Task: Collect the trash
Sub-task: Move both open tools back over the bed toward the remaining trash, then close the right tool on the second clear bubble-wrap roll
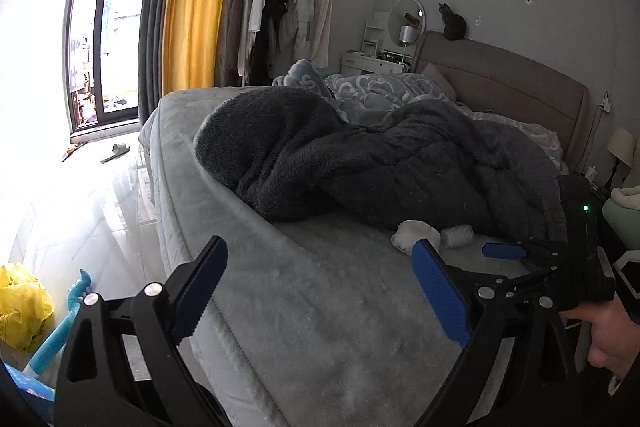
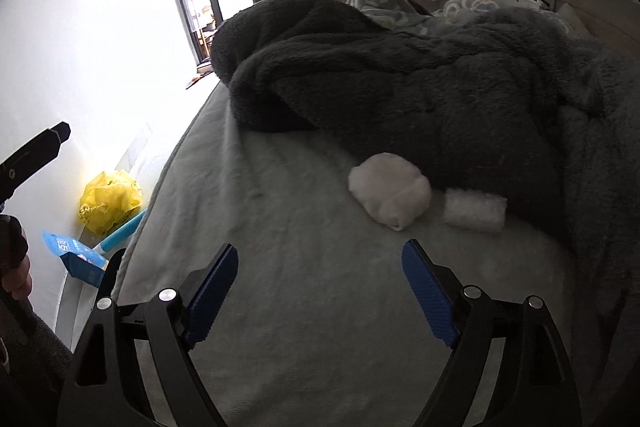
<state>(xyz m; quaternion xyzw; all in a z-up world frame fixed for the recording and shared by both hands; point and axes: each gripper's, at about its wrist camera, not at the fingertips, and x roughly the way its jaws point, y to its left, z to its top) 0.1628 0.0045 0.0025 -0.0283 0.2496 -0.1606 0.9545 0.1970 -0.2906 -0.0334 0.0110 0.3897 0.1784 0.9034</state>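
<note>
A crumpled white tissue wad (image 2: 390, 195) and a smaller white crumpled piece (image 2: 475, 209) lie on the grey bed sheet (image 2: 304, 227), against the edge of a dark grey fleece blanket (image 2: 420, 95). My right gripper (image 2: 320, 263) is open and empty, a short way in front of the wad. My left gripper (image 1: 320, 263) is open and empty over the bed's near edge. In the left wrist view the wad (image 1: 416, 233) and small piece (image 1: 458, 235) lie just beyond my left gripper's right finger, with the right gripper (image 1: 504, 251) beside them.
A yellow plastic bag (image 2: 110, 201), a blue box (image 2: 76, 257) and a teal tool (image 2: 120, 233) lie on the floor left of the bed. A cat (image 1: 454, 23) sits on the headboard. A clothes rack (image 1: 280, 19), yellow curtain and glass door stand beyond.
</note>
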